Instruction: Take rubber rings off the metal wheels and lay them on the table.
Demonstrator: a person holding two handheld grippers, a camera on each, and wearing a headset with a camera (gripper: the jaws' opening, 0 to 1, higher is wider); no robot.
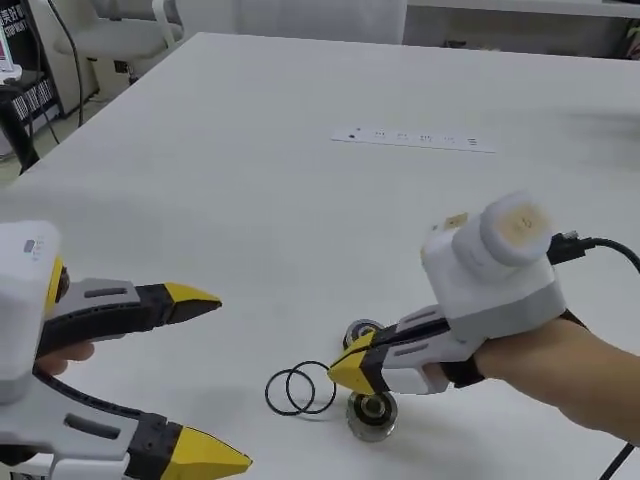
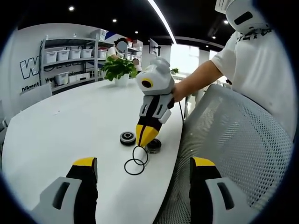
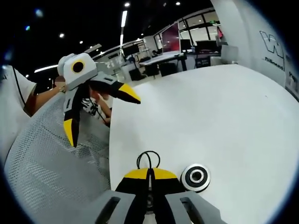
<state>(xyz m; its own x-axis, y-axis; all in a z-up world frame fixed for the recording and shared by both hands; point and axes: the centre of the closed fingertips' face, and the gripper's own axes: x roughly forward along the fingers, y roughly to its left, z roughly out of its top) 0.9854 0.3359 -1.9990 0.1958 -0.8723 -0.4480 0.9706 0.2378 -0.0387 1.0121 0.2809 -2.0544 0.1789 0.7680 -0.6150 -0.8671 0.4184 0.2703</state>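
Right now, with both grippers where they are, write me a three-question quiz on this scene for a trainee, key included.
1. True or false: the left gripper has its jaws shut.
2. How many rubber rings lie flat on the table?
3. Where do those rings lie?
A) at the table's far edge
B) just ahead of the right gripper tips, beside the metal wheels
C) between the left gripper's jaws

Key:
1. False. Its jaws stand wide open.
2. Two, overlapping each other.
3. B. The right gripper's jaws are shut.
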